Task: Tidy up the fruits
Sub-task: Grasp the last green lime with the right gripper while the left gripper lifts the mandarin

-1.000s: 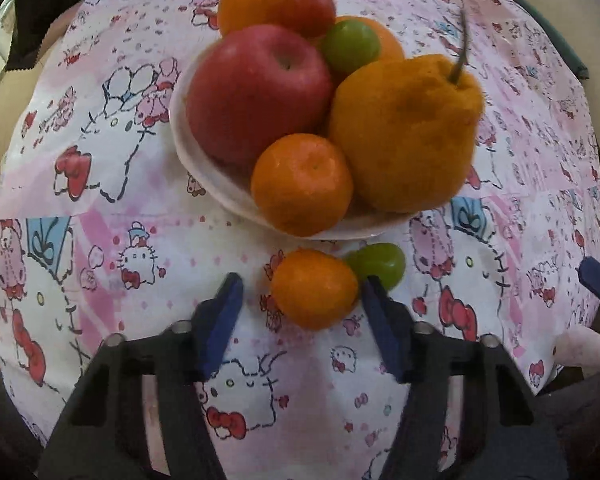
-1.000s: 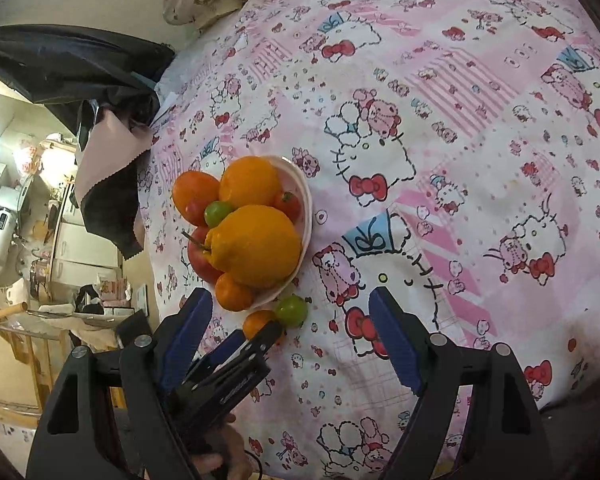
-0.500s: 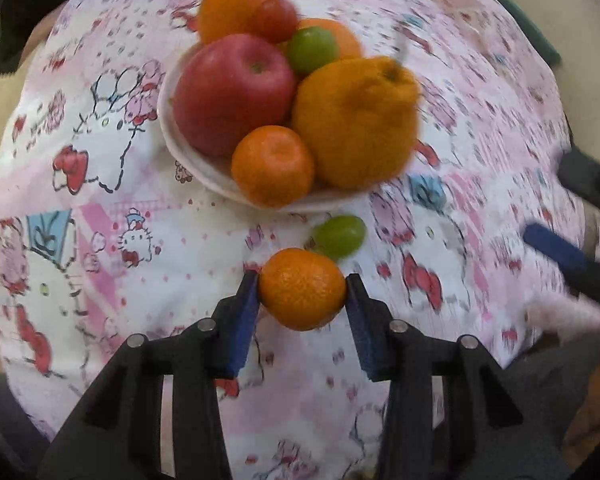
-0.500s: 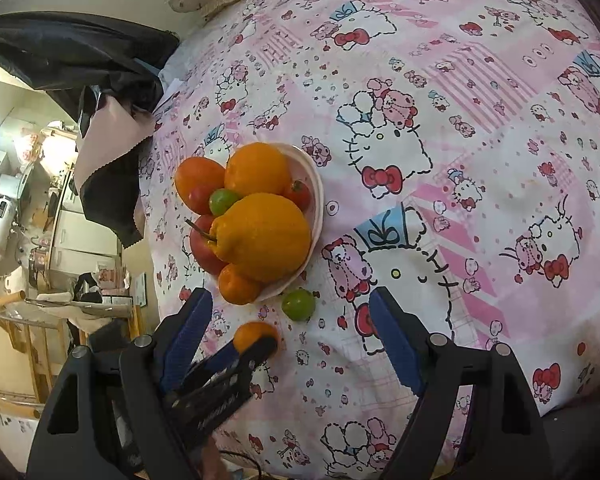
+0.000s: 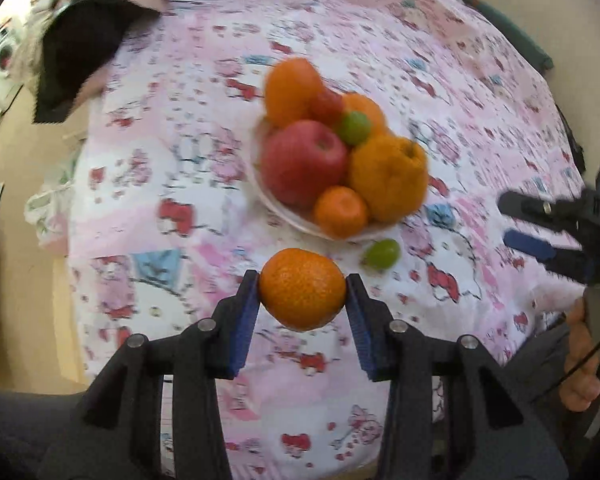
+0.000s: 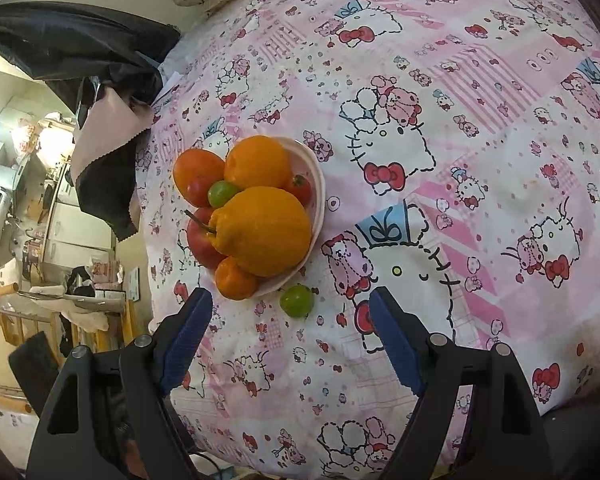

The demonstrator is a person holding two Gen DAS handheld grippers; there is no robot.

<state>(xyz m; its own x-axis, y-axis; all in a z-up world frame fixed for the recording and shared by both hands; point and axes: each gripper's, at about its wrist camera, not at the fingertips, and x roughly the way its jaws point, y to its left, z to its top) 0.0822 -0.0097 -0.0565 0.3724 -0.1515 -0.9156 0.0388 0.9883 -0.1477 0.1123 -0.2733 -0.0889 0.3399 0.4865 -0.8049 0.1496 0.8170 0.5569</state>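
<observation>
Tongs on the left point(image 5: 302, 295) clamp a mandarin point(image 5: 302, 289) at lower centre; right tongs point(image 6: 290, 320) gape empty below a lime point(image 6: 296, 300).

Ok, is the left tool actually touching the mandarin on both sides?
Touching. In the left wrist view both blue pads of the left tool press against the sides of the mandarin, with no gap on either side.

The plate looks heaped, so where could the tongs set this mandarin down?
The plate is crowded, fruit piled to its rim. Bare cloth lies right of it in the right wrist view, beyond the green fruit. The left tongs hold the mandarin.
</observation>
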